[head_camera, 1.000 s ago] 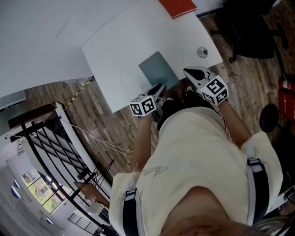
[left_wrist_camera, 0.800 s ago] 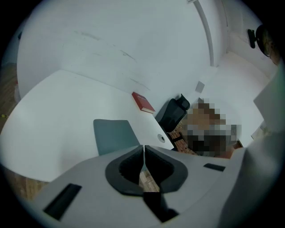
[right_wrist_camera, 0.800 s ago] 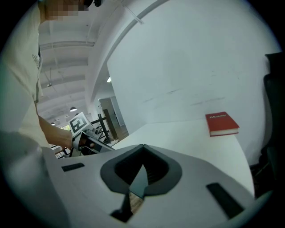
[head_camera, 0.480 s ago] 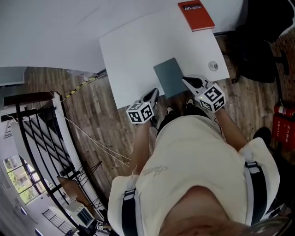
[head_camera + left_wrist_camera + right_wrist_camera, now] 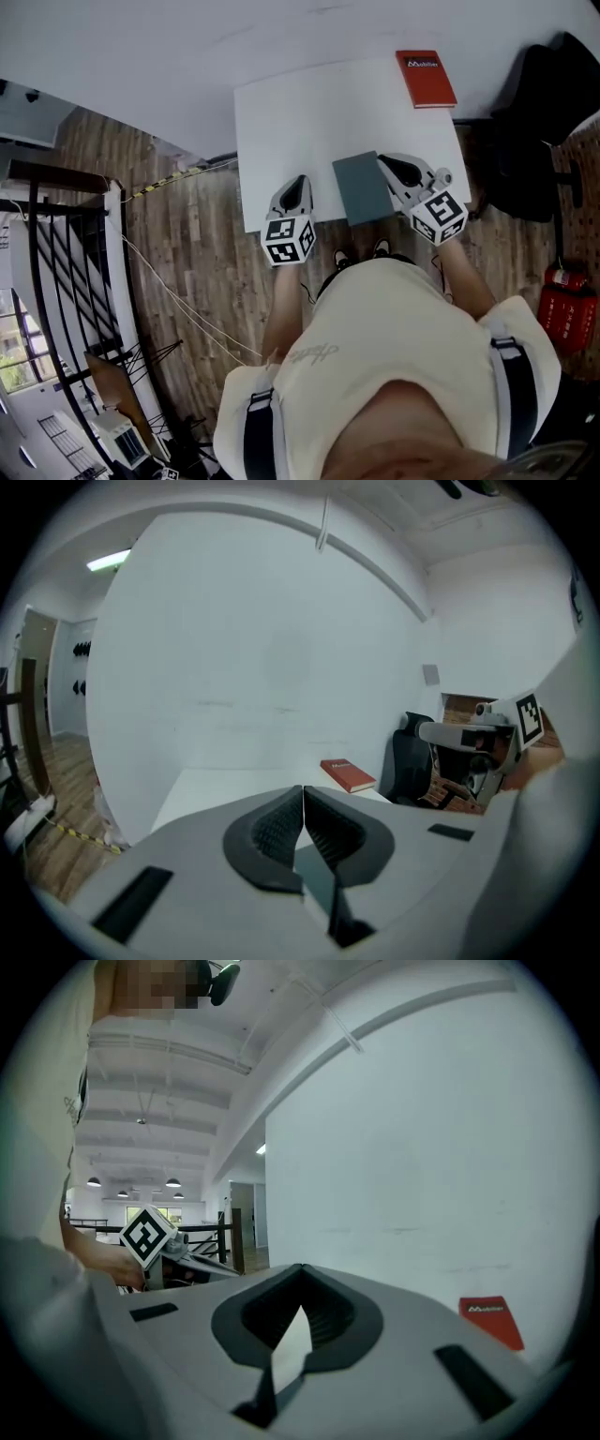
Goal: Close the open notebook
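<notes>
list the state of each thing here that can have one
grey notebook: closed, flat on the white table, not held
red book: closed, flat at the table's far corner
left gripper: jaws together, nothing between them
right gripper: jaws together, nothing between them

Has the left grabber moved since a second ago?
Yes. The left gripper has shifted left along the white table's near edge, away from the grey notebook. Earlier its tips sat right beside the notebook's near corner.
</notes>
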A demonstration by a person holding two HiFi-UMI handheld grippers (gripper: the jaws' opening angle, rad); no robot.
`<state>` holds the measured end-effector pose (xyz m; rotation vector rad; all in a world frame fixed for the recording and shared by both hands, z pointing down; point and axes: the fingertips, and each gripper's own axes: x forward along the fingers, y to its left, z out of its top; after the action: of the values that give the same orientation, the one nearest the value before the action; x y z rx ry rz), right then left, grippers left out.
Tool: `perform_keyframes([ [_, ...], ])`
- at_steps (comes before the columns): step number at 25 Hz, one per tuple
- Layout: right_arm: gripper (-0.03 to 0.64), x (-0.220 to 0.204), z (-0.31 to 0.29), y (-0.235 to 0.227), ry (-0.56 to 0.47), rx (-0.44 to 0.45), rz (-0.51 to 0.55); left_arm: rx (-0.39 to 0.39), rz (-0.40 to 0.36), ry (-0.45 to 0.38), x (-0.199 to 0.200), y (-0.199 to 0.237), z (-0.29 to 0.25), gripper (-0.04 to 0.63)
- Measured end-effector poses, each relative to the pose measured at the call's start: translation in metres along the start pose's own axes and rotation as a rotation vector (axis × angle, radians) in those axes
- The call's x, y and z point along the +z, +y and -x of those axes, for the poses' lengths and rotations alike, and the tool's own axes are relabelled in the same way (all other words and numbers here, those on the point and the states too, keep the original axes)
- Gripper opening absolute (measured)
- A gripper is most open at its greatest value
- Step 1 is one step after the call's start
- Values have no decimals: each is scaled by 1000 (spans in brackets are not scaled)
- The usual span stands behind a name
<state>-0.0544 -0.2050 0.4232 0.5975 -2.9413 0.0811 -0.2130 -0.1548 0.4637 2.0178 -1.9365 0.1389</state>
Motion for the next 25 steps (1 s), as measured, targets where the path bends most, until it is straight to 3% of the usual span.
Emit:
perform_keyframes([
  [7, 8, 42, -7, -4, -45, -10, 55, 8, -117, -118, 63, 1, 5, 21],
  [13, 8, 50, -7, -7, -34, -34, 94, 12, -70, -167, 80, 11, 0, 22],
  [25, 8, 59, -4, -18, -34, -52, 128, 58, -208, -212, 118, 4, 6, 23],
])
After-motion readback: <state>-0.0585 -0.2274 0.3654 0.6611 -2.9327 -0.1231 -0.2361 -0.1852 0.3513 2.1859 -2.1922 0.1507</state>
